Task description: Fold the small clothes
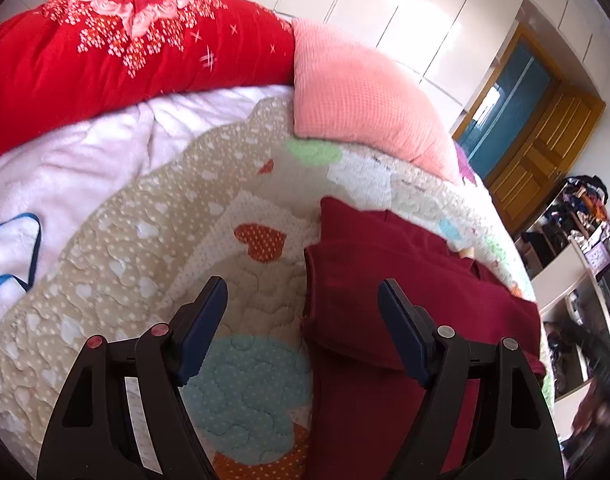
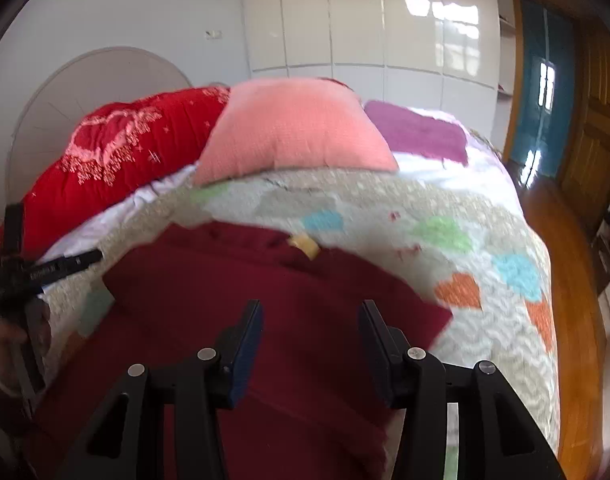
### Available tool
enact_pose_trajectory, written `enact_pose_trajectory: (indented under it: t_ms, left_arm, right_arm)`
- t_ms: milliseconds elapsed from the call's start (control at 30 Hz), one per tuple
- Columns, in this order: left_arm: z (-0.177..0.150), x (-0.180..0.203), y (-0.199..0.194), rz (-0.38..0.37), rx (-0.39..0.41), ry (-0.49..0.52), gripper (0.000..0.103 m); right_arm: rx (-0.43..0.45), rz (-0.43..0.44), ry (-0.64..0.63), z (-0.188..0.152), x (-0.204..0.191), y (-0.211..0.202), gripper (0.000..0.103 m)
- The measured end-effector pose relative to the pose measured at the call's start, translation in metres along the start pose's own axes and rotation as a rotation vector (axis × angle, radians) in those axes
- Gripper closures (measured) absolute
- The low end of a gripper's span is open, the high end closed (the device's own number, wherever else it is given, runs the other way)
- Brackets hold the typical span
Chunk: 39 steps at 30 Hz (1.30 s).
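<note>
At the bottom of the left wrist view, the left claw (image 1: 303, 316) stands apart, empty, above the quilt (image 1: 117, 264); the maroon garment (image 1: 385, 280) lies lower right; the right claw (image 2: 311, 338) gapes over it; pink pillow (image 2: 293, 128) beyond.
</note>
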<state>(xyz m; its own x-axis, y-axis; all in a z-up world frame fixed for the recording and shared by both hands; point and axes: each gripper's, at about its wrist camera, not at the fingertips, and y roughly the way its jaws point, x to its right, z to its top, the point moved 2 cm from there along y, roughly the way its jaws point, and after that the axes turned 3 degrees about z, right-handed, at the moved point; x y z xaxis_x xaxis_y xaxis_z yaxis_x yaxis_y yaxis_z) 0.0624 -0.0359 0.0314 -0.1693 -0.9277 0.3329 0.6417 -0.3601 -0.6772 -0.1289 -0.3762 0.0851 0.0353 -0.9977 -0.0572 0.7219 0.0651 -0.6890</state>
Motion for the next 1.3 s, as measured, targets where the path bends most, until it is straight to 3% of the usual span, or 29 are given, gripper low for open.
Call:
enact_pose_trajectory:
  t_ms: [133, 200, 233, 300, 367, 500, 533, 600, 633, 667, 733, 800, 833, 900, 1000, 1133, 1200, 1267, 1300]
  left_arm:
    - [-0.008, 0.01, 0.009, 0.013, -0.022, 0.037, 0.025]
    - [-0.011, 0.015, 0.01, 0.021, -0.021, 0.064, 0.025]
    - [-0.012, 0.018, 0.01, 0.028, -0.018, 0.081, 0.025]
    - [-0.013, 0.019, 0.011, 0.039, -0.018, 0.097, 0.025]
    - [-0.013, 0.019, 0.012, 0.037, -0.018, 0.095, 0.025]
    - [-0.013, 0.017, 0.015, 0.032, -0.031, 0.08, 0.025]
    - [-0.013, 0.016, 0.015, 0.033, -0.03, 0.077, 0.025]
    - [-0.012, 0.015, 0.012, 0.034, -0.018, 0.07, 0.025]
    - [-0.011, 0.015, 0.011, 0.035, -0.013, 0.067, 0.025]
    - [-0.011, 0.014, 0.01, 0.035, -0.007, 0.062, 0.025]
    - [-0.01, 0.013, 0.01, 0.033, -0.007, 0.055, 0.025]
    - [-0.01, 0.012, 0.01, 0.035, -0.012, 0.05, 0.025]
    - [-0.01, 0.012, 0.01, 0.035, -0.013, 0.05, 0.025]
    - [-0.011, 0.012, 0.009, 0.035, -0.013, 0.054, 0.025]
    - [-0.009, 0.013, 0.005, 0.03, 0.005, 0.057, 0.025]
    - [-0.01, 0.013, 0.009, 0.028, -0.015, 0.054, 0.025]
    - [-0.011, 0.013, 0.009, 0.031, -0.018, 0.054, 0.025]
    - [-0.01, 0.013, 0.008, 0.033, -0.008, 0.052, 0.025]
    - [-0.01, 0.013, 0.008, 0.032, -0.007, 0.05, 0.025]
  right_arm:
    - [-0.047, -0.051, -0.066, -0.036, 0.005, 0.008, 0.056]
    - [-0.038, -0.132, -0.116, -0.042, 0.005, 0.012, 0.074]
    - [-0.039, -0.153, -0.111, -0.043, 0.009, 0.012, 0.092]
    - [0.005, -0.198, -0.064, -0.043, 0.02, -0.004, 0.103]
    - [0.043, -0.263, 0.002, -0.046, 0.039, -0.023, 0.103]
    - [-0.04, -0.147, 0.119, -0.065, 0.061, -0.022, 0.103]
    - [-0.015, -0.103, 0.127, -0.063, 0.058, -0.026, 0.103]
    - [0.04, -0.047, 0.114, -0.057, 0.047, -0.034, 0.091]
    - [0.048, -0.038, 0.104, -0.055, 0.042, -0.033, 0.066]
    - [0.053, -0.036, 0.09, -0.053, 0.035, -0.03, 0.05]
    - [0.018, -0.047, 0.033, -0.05, 0.021, -0.015, 0.051]
    - [-0.047, -0.109, -0.024, -0.05, 0.014, 0.006, 0.075]
    - [-0.05, -0.137, -0.026, -0.05, 0.015, 0.009, 0.092]
    - [0.001, -0.122, 0.034, -0.047, 0.024, -0.005, 0.095]
    - [0.05, -0.182, 0.033, -0.055, 0.032, -0.027, 0.095]
    - [-0.095, -0.18, 0.0, -0.088, 0.038, -0.011, 0.096]
    - [-0.08, -0.126, 0.052, -0.088, 0.044, -0.021, 0.088]
    - [0.018, -0.056, 0.174, -0.076, 0.058, -0.041, 0.053]
    - [0.062, -0.039, 0.212, -0.071, 0.063, -0.047, 0.046]
